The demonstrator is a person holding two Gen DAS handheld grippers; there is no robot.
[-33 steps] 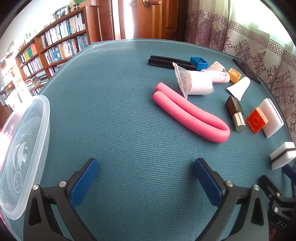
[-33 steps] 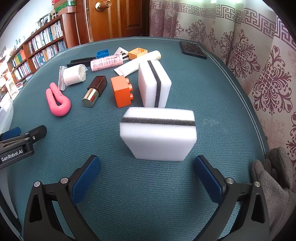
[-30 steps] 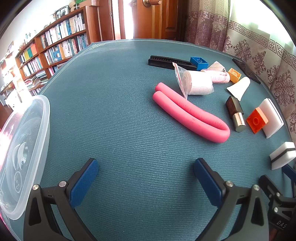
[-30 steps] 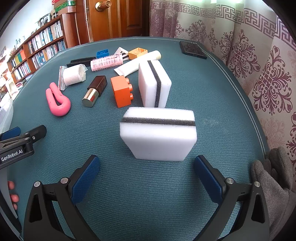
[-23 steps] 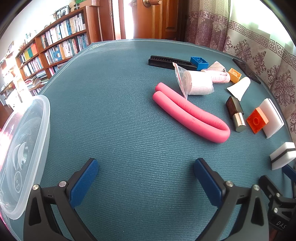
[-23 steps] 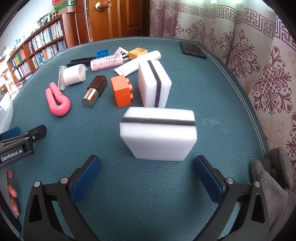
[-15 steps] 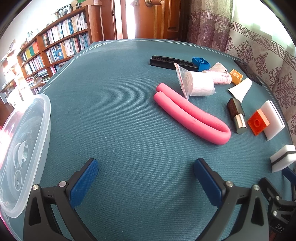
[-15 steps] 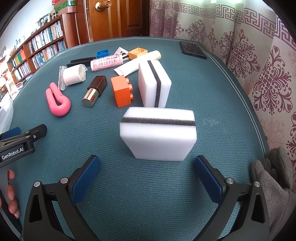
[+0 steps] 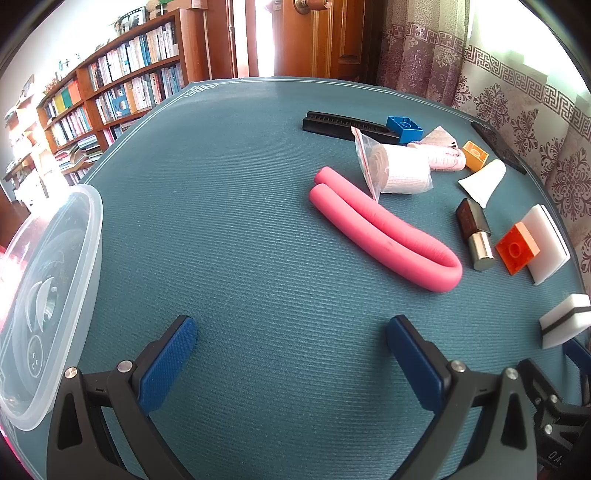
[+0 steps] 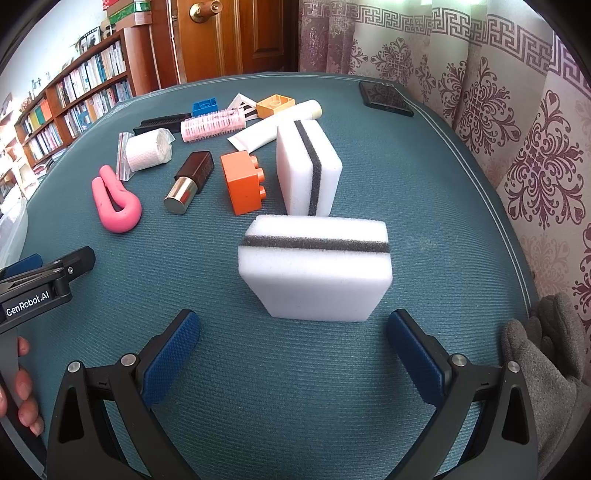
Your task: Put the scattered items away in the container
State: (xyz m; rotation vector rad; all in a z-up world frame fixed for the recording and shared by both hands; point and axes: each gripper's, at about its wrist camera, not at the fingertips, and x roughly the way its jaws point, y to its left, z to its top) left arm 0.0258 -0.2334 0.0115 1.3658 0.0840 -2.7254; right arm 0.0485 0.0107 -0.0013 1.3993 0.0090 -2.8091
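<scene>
Table surface: a teal ribbed cloth (image 9: 240, 221) with a pale border line covered it.
Far wall: a brown wooden door (image 10: 236, 37) with a brass knob (image 10: 201, 10) stood behind the table.
Left side: wooden bookshelves (image 9: 110, 92) were packed with books.
Right side: patterned curtains (image 10: 517, 110) with a key-pattern band hung there.
Light: bright daylight came through the curtains.

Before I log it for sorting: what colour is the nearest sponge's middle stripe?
Dark grey, between white layers of the sponge; clearest in the right wrist view.
</scene>
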